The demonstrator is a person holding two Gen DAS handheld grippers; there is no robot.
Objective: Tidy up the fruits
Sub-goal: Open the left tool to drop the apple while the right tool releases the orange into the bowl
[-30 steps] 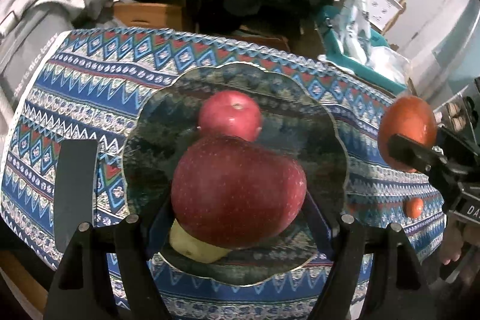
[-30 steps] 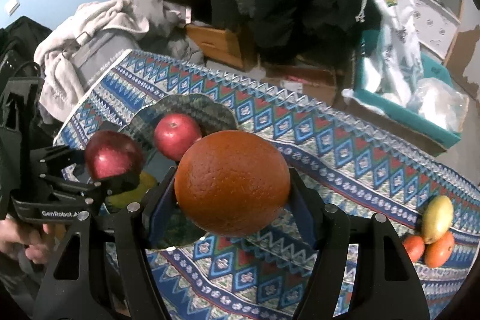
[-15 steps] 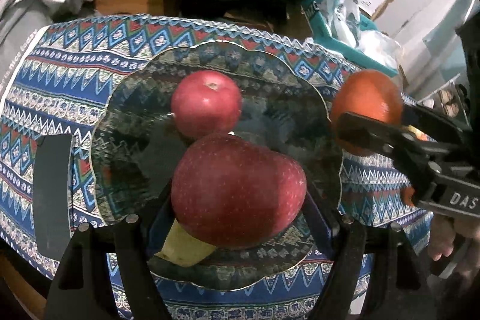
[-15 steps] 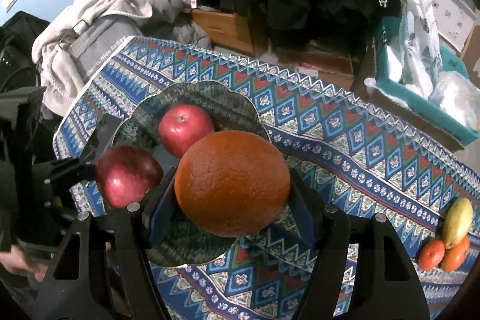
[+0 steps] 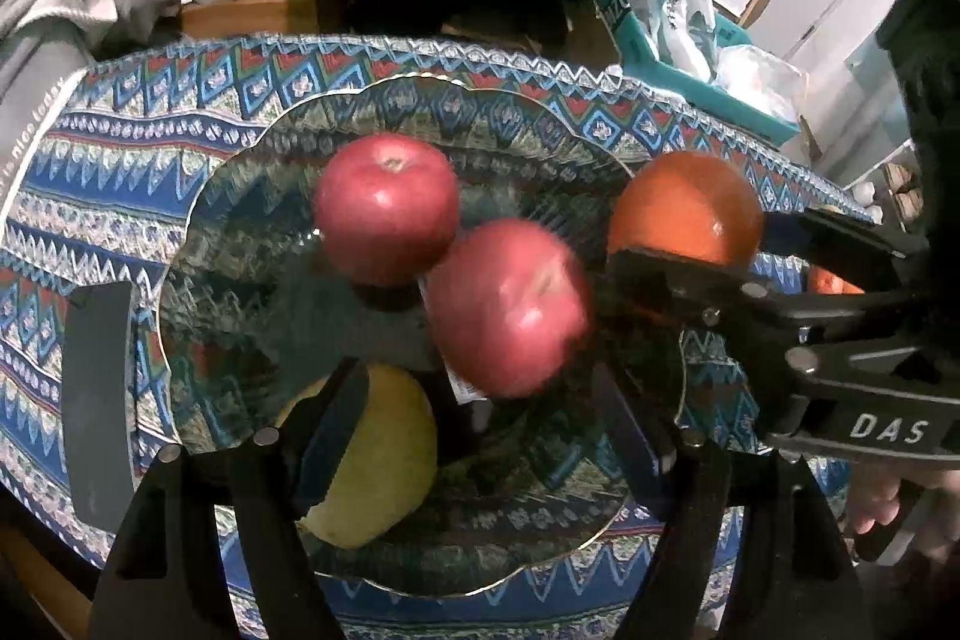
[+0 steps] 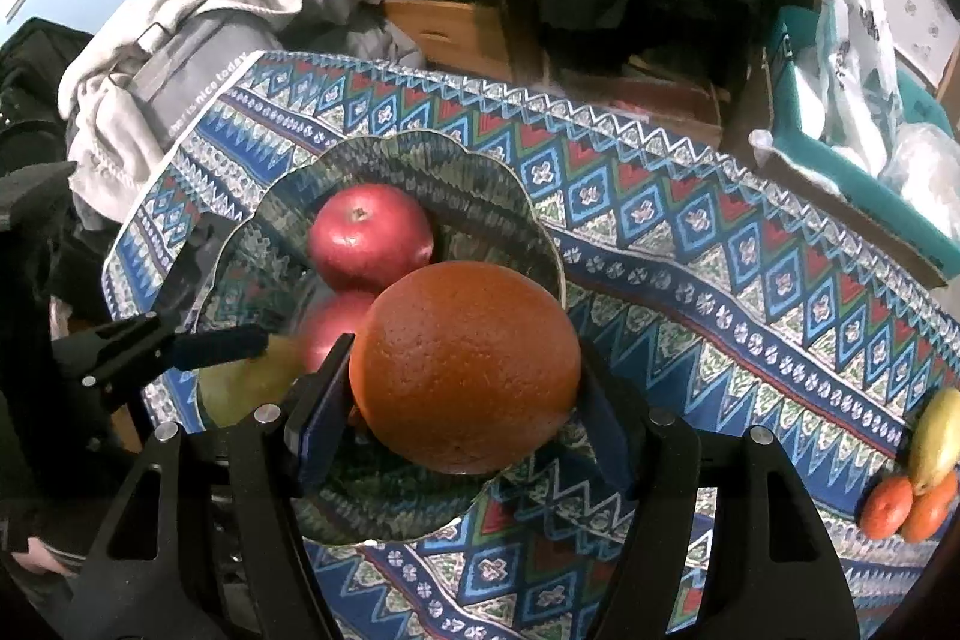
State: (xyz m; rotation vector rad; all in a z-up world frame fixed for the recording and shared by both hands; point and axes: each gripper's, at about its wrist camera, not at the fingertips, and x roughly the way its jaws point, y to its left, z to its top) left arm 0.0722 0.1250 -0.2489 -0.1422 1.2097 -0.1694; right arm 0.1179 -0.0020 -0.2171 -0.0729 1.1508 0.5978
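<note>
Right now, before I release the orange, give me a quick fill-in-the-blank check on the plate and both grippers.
The right gripper is shut on the ___.
The glass plate holds ___ red apples.
The left gripper has its jaws ___, gripping nothing.
Beside its finger lies a ___ fruit.
Missing: orange; two; open; yellow.

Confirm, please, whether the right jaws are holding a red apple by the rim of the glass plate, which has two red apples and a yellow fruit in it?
Not quite: the right gripper holds an orange, not a red apple, as the right wrist view shows. The rest stands: it is by the rim of the glass plate, which has two red apples and a yellow fruit in it.
</note>
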